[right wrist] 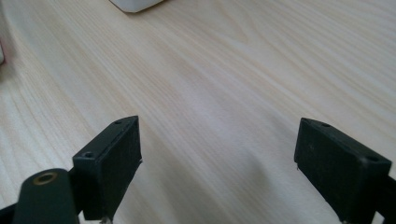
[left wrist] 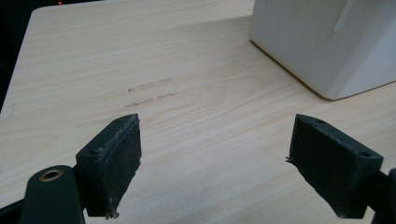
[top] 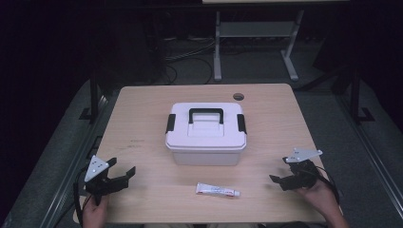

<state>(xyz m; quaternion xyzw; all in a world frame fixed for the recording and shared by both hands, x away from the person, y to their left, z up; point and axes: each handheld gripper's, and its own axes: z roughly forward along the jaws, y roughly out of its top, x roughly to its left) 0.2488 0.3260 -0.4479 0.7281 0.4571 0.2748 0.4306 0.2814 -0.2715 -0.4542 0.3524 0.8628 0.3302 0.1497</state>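
Left tool (top: pixel 119 173) and right tool (top: pixel 281 180), one in each of my hands, rest low over the near corners of the surface (top: pixel 142 104), each with its jaws spread wide and nothing between them. From above, the tube (top: pixel 217 190), white with red print, lies flat near the near edge of the surface, roughly midway between my two tools and well apart from both; its cap end points toward my right tool. Beyond the tube, at the middle of the surface, stands the white box (top: pixel 206 134), lid on, with a black handle (top: pixel 206 114) folded flat on top and a black latch on each short side. In the left gripper view, my left tool (left wrist: pixel 215 163) looks across bare wood toward a lower corner of the box (left wrist: pixel 322 42) at upper right. In the right gripper view, my right tool (right wrist: pixel 217 163) faces bare wood, with a corner of the box (right wrist: pixel 135 3) at the top edge.
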